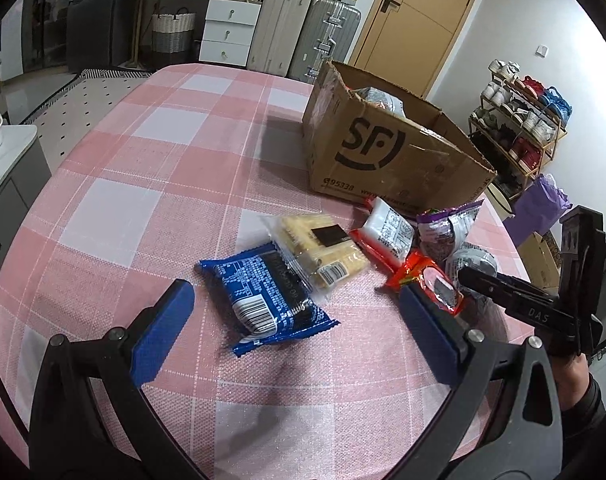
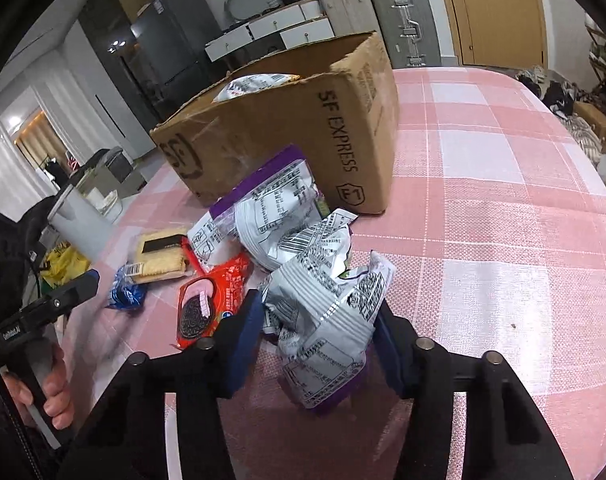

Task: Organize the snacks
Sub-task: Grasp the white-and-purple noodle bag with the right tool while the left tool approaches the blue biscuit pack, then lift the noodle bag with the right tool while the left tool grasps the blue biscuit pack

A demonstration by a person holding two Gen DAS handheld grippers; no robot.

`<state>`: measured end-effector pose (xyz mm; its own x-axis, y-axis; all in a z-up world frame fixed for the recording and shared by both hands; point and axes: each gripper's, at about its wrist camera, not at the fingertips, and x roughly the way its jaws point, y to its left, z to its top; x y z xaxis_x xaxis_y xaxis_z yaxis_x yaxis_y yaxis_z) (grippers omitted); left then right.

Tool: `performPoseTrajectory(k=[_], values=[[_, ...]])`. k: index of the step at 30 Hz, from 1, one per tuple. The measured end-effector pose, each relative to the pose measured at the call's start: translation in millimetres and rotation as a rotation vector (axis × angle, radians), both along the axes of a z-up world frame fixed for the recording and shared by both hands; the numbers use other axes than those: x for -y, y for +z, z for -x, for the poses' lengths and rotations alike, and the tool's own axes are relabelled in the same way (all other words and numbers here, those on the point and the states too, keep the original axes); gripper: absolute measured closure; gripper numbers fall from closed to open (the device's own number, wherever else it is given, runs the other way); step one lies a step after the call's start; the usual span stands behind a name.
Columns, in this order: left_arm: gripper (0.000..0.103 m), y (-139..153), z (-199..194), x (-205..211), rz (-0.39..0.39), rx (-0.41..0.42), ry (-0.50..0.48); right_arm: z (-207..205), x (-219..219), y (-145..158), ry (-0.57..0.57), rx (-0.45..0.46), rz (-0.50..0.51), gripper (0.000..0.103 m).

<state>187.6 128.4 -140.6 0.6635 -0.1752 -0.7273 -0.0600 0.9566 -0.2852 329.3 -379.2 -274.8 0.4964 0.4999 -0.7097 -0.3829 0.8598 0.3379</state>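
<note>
The silver and purple snack bag (image 2: pixel 327 320) sits low in the middle of my right view, crumpled between the blue fingers (image 2: pixel 245 344) of my right gripper (image 2: pixel 319 344), which pinch its sides while it rests on the pink checked counter (image 2: pixel 503 280). Just above it lie two more bags like it, and left of them a red cookie pack (image 2: pixel 211 300). My left gripper (image 1: pixel 291 328) hangs with fingers spread wide over the blue cookie pack (image 1: pixel 263 300), not touching it. The cardboard box (image 2: pixel 287 132) stands beyond, open, already holding a bag. I judge I'm at the grasp stage; next, lift clear and carry over the box's rim.
</note>
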Motion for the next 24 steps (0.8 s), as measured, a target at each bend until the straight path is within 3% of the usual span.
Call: performPoseTrajectory(k=[3,24], values=[[0.001,0,3,0,-0.002,-0.003,0.001,3,5,0,-0.006,0.001,-0.034,0.068],[0.001,0,4,-3,-0.019,-0.025,0.016,36,22,40,-0.028,0.084,-0.083,0.068]])
